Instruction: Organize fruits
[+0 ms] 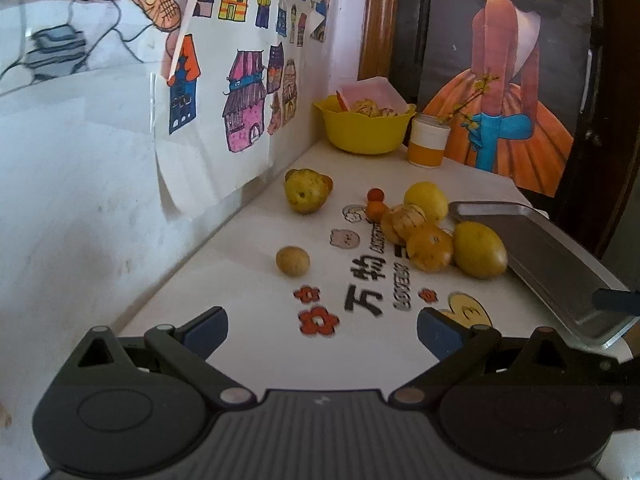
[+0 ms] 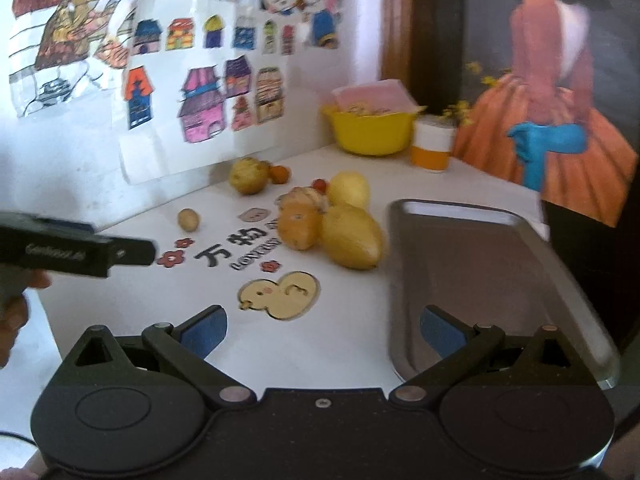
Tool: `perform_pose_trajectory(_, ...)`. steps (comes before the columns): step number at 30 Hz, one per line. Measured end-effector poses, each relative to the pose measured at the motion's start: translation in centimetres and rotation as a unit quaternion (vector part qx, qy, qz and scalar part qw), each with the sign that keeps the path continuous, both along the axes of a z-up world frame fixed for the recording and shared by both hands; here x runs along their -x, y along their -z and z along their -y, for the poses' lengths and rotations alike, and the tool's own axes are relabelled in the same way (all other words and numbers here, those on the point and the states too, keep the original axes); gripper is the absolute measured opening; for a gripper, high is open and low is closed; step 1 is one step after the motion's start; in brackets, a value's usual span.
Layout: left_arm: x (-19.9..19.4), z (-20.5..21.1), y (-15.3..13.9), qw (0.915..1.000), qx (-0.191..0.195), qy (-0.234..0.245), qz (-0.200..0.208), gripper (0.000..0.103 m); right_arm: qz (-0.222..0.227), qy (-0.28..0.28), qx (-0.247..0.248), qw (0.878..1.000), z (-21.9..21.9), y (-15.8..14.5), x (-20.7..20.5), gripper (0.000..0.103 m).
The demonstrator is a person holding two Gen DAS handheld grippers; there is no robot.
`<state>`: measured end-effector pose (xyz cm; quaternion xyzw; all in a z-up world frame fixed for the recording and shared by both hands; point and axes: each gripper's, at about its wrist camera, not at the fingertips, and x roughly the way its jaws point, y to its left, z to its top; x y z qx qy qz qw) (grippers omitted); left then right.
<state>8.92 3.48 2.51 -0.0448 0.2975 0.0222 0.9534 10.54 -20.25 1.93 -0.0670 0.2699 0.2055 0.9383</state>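
Left wrist view: both hand-held grippers hovering open before scattered fruit

Left wrist view is showing the left hand-held gripper (image 1: 322,330) hanging above the white tabletop (image 1: 240,280) with its blue-padded fingers spread wide apart, gripping nothing and touching nothing. Ahead of it, a small brown fruit (image 1: 293,261) is lying alone near the wall, and a yellow-green pear-like fruit (image 1: 305,191) is sitting farther back beside a small orange one. A cluster is crowding the middle of the tabletop: a striped fruit (image 1: 402,220), an orange round fruit (image 1: 430,247), a yellow mango-shaped fruit (image 1: 479,255) touching the rim of the metal tray (image 1: 560,264), and a pale lemon (image 1: 426,200) behind them. Two tiny red-orange fruits (image 1: 376,203) are sitting just left of the cluster. A yellow bowl (image 1: 364,132) holding more striped fruit is standing at the back corner, with an orange-and-white cup (image 1: 428,144) just beside it.

Right wrist view is showing the right hand-held gripper (image 2: 322,330) likewise wide open and empty, its right finger hanging over the near end of the tray (image 2: 480,260), its left finger over the tabletop. The tray is lying bare. The other gripper's dark body (image 2: 80,252) is reaching in from the left edge, with a hand (image 2: 12,304) behind it.
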Motion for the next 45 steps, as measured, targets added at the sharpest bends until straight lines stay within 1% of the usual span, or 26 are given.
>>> perform_pose_trajectory(3,-1.6,-0.5,0.0,1.0,-0.005,-0.001,-0.008,0.102,0.013,-0.042,0.028,0.999,-1.3,-0.4,-1.5,0.102)
perform_pose_trajectory(6,-3.2,-1.2,0.3,0.9998,-0.004,-0.003,-0.021,0.102,0.035,-0.083,0.06,0.994,-2.6,-0.9,-2.8,0.102)
perform_pose_trajectory(10,-5.1,-2.2,0.9,0.9995,0.002,-0.001,-0.032,0.102,0.065,-0.101,0.103,0.987,-4.3,-1.3,-4.9,0.102)
perform_pose_trajectory(12,-6.0,-2.5,1.1,0.9993,0.001,0.001,-0.038,0.102,0.067,-0.108,0.119,0.985,-5.1,-1.2,-6.1,0.102)
perform_pose_trajectory(15,-7.3,-2.9,1.6,0.999,-0.003,0.006,-0.044,0.102,0.057,-0.123,0.128,0.982,-5.9,-0.8,-7.9,0.102)
perform_pose_trajectory(18,-8.4,-3.2,2.2,0.9988,-0.01,0.007,-0.048,0.102,0.05,-0.136,0.149,0.978,-6.8,0.0,-9.3,0.096)
perform_pose_trajectory(20,-9.0,-3.4,2.4,0.9987,-0.013,0.008,-0.05,0.102,0.056,-0.141,0.169,0.974,-7.3,0.4,-10.0,0.094)
perform_pose_trajectory(22,-9.4,-3.5,2.7,0.9986,-0.019,0.008,-0.049,0.102,0.063,-0.148,0.187,0.969,-7.9,0.8,-10.5,0.089)
perform_pose_trajectory(25,-9.8,-3.6,3.0,0.9986,-0.023,0.008,-0.047,0.099,0.066,-0.155,0.203,0.965,-8.4,1.0,-11.4,0.082)
perform_pose_trajectory(30,-10.2,-3.7,3.4,0.9988,-0.006,0.023,-0.044,0.087,0.062,-0.162,0.226,0.958,-9.1,1.5,-12.2,0.071)
perform_pose_trajectory(32,-10.2,-3.5,3.5,0.9987,0.0,0.032,-0.04,0.082,0.061,-0.157,0.231,0.958,-9.3,1.6,-12.5,0.068)
perform_pose_trajectory(34,-10.2,-3.2,3.5,0.9985,0.008,0.041,-0.035,0.079,0.054,-0.154,0.234,0.958,-9.5,1.8,-12.7,0.062)
perform_pose_trajectory(37,-10.3,-2.7,3.4,0.9981,0.012,0.049,-0.034,0.07,0.051,-0.153,0.244,0.956,-9.8,1.9,-12.9,0.057)
perform_pose_trajectory(38,-10.4,-2.6,3.3,0.9981,0.011,0.05,-0.035,0.065,0.051,-0.154,0.248,0.955,-9.9,2.0,-12.9,0.057)
perform_pose_trajectory(40,-10.4,-2.4,3.3,0.9982,0.011,0.047,-0.034,0.057,0.045,-0.156,0.247,0.955,-10.0,2.0,-13.0,0.051)
perform_pose_trajectory(42,-10.5,-2.4,3.3,0.9984,0.015,0.042,-0.034,0.043,0.043,-0.16,0.248,0.954,-10.1,2.2,-12.9,0.046)
perform_pose_trajectory(43,-10.5,-2.5,3.4,0.9985,0.016,0.039,-0.034,0.04,0.045,-0.159,0.25,0.954,-10.2,2.3,-12.8,0.046)
perform_pose_trajectory(45,-10.5,-2.6,3.4,0.9988,0.016,0.032,-0.034,0.03,0.049,-0.158,0.252,0.953,-10.2,2.4,-12.6,0.045)
